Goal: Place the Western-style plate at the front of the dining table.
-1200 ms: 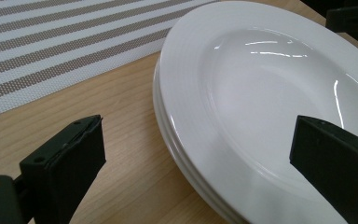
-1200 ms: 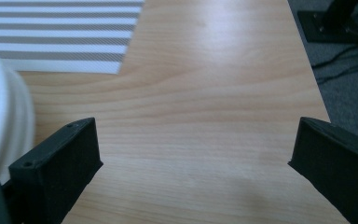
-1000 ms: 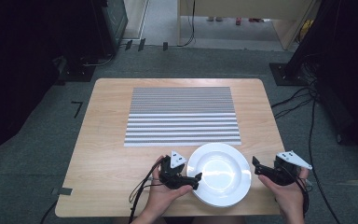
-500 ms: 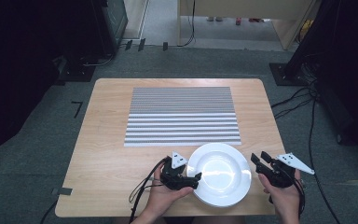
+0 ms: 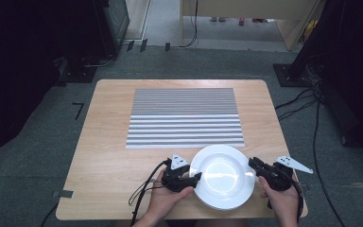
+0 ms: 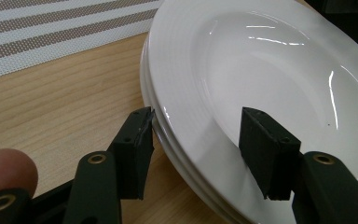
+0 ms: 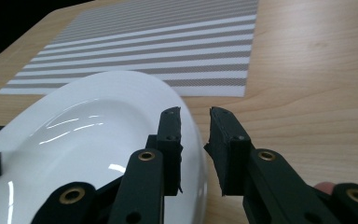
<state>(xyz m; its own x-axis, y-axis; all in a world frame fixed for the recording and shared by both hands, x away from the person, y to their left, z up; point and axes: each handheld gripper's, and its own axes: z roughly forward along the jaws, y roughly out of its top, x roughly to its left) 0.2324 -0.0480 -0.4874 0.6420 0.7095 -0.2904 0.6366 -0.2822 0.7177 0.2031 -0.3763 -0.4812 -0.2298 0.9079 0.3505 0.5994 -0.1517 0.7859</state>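
Note:
A stack of white plates [image 5: 222,175] sits near the table's front edge; the rims lie one on another in the left gripper view [image 6: 261,70]. My left gripper [image 5: 194,179] is at the stack's left side. Its jaws have just been closing and straddle the top rim [image 6: 198,140], one pad at the outer edge, the other over the inside, with a gap left. My right gripper [image 5: 254,165] is at the right side. Its jaws have just been closing too, and are shut narrowly on the top plate's [image 7: 74,135] rim [image 7: 195,126].
A grey and white striped placemat [image 5: 184,118] lies on the wooden table [image 5: 108,156] beyond the plates, also visible as the placemat [image 7: 158,42] in the right gripper view. Cables and dark equipment stand on the floor around the table.
The right gripper has shifted a little left onto the plate's rim and its jaws have narrowed. The left gripper's jaws have narrowed around the opposite rim. The plates have not moved.

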